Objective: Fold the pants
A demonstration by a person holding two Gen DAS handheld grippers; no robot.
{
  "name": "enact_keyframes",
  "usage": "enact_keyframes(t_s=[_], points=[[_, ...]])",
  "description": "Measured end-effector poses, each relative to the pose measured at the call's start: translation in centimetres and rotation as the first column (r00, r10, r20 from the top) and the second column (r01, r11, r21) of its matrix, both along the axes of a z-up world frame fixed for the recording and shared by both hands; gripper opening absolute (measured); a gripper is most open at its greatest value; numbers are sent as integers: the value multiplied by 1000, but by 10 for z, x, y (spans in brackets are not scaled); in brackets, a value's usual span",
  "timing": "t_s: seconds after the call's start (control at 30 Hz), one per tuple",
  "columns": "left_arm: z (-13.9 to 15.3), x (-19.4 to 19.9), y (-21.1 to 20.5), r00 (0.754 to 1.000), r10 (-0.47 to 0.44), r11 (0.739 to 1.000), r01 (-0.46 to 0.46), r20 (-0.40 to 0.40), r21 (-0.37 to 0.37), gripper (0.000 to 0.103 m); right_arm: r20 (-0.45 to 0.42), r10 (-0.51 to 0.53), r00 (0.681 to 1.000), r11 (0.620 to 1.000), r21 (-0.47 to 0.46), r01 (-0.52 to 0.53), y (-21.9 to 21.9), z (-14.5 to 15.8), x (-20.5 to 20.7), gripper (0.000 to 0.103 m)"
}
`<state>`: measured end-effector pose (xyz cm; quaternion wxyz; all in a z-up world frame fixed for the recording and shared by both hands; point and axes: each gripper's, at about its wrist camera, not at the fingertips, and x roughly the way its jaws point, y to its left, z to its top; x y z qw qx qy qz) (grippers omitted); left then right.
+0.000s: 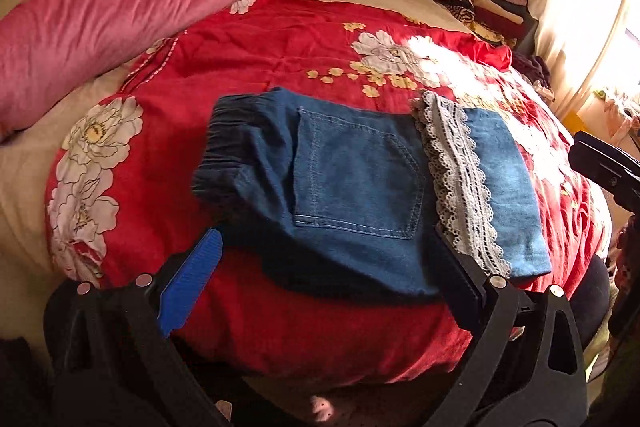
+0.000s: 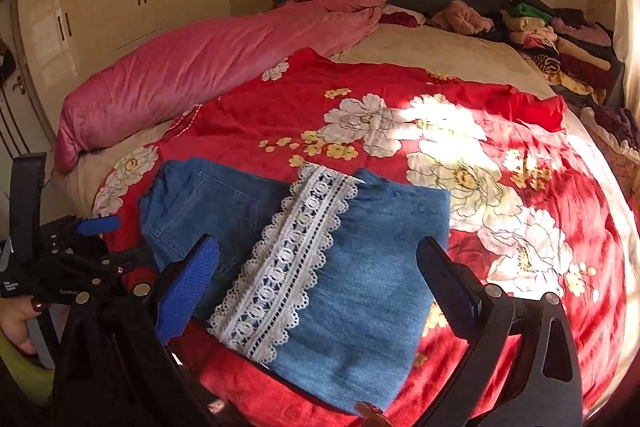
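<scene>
Both left tongs (image 1: 326,281) and right tongs (image 2: 324,277) hang spread wide, gripping nothing.

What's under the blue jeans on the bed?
The folded jeans lie on a red flowered blanket, which shows all around them. A lace-trimmed leg end is folded on top. Anything tucked between the layers or beneath them is covered, so I cannot tell.

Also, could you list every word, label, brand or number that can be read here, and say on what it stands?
No text can be read.
White marks on the left gripper body: too small and blurred.
The folded pants, their lace trim and the red floral bedcover show no readable lettering.
</scene>
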<state>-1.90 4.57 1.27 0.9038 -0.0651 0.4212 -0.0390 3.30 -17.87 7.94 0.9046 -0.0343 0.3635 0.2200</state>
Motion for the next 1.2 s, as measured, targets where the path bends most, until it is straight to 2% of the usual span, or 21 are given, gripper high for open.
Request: enact_keyframes(t_s=[0.1, 0.43, 0.5, 0.63, 0.67, 0.73, 0.8, 0.87, 1.07, 1.1, 1.17, 1.2], points=[[-4, 1, 13, 999, 32, 999, -32, -9, -14, 93, -20, 50, 999, 999, 6, -49, 22, 2, 13, 99], [-17, 7, 45, 996, 91, 993, -92, -19, -69, 93, -54, 185, 981, 980, -58, -188, 96, -2, 54, 99], [-20, 8, 48, 996, 88, 992, -89, -16, -91, 93, -69, 219, 973, 972, -72, -224, 112, -5, 62, 99], [-30, 14, 60, 996, 81, 973, -86, -31, -212, 93, -120, 292, 949, 951, -67, -301, 144, -13, 78, 99], [-33, 15, 62, 996, 83, 973, -88, -34, -214, 93, -135, 308, 942, 945, -66, -319, 153, -16, 81, 99], [-37, 18, 61, 996, 80, 974, -86, -41, -211, 83, -166, 342, 925, 932, -68, -357, 170, -24, 87, 99], [-42, 20, 63, 996, 70, 967, -79, -46, -241, 63, -191, 374, 908, 917, -71, -393, 187, -31, 93, 99], [-48, 22, 62, 997, 57, 963, -71, -60, -261, 56, -207, 397, 894, 904, -80, -420, 202, -38, 98, 99], [-50, 21, 59, 997, 51, 964, -64, -58, -257, 55, -295, 426, 855, 882, -77, -465, 232, -69, 116, 98], [-50, 20, 58, 997, 50, 965, -63, -58, -254, 55, -315, 428, 847, 883, -52, -466, 234, -75, 119, 97], [-49, 20, 57, 997, 51, 967, -64, -57, -247, 55, -353, 442, 825, 885, 20, -465, 234, -83, 123, 72], [-50, 20, 57, 997, 52, 967, -65, -57, -248, 55, -359, 442, 822, 888, 44, -459, 232, -85, 125, 63]])
